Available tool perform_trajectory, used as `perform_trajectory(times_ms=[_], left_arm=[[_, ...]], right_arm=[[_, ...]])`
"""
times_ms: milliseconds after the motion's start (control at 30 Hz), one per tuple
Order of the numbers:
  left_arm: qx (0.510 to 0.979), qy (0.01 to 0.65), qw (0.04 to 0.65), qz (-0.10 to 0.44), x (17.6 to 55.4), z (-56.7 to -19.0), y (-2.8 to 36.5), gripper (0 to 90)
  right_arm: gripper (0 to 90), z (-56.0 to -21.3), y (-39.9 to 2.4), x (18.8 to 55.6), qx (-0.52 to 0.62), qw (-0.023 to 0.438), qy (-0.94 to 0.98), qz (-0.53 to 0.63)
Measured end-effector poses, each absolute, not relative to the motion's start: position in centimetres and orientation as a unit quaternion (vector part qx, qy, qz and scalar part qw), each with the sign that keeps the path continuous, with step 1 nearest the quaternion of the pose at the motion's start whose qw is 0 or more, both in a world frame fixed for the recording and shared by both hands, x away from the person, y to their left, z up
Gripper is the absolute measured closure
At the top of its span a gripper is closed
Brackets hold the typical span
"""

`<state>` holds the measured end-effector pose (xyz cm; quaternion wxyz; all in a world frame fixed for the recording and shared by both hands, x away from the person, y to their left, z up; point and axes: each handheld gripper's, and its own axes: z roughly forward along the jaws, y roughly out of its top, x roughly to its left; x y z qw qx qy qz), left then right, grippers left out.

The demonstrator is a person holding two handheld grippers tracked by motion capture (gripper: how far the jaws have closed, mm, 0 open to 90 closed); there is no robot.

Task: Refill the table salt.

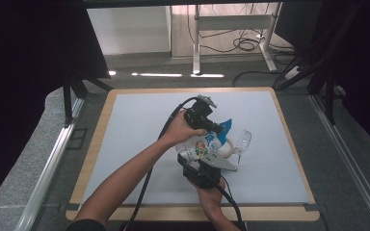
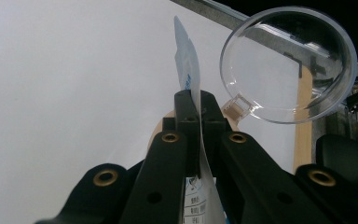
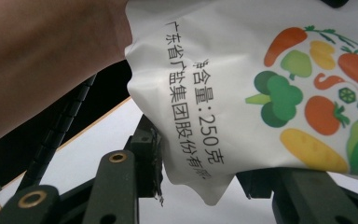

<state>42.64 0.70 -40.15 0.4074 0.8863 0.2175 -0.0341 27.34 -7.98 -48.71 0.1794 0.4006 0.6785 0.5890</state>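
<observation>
1. Pouch [image 1: 203, 147]: a soft white plastic bag printed with vegetables and black characters, blue at its top corner, held off the mat [image 1: 139, 144] between both grippers, just beside the clear cup [image 1: 243, 140].
2. Left gripper [image 1: 211, 126] has its jaws fully closed on the pouch's thin flat top seam; in the left gripper view the film [image 2: 189, 70] rises edge-on from between the pads. Pinching the seam likely keeps the top taut and steady.
3. Right gripper [image 1: 207, 166] is partly closed around the pouch's fuller lower end; in the right gripper view the rounded bottom corner [image 3: 205, 186] bulges down between the two black jaws. This wider hold seems to carry the weight of the contents from below.
4. Gripped at both ends, the pouch stays tilted and under control, probably for opening or pouring toward the cup.
5. The cup is smooth, transparent and round-rimmed, lying on its side on the mat next to the pouch, with a tape ring [image 1: 230, 147] between them.
6. The mat is a matte pale sheet over a wooden board.
</observation>
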Motion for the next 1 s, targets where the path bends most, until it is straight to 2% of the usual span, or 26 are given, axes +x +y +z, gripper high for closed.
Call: perform_trajectory(times_ms=[1000], left_arm=[[0.882, 0.221, 0.415, -0.040, 42.61, -40.12, 0.78, 90.0]], right_arm=[[57.5, -48.68, -7.99, 27.26, 0.398, 0.182, 0.678, 0.590]])
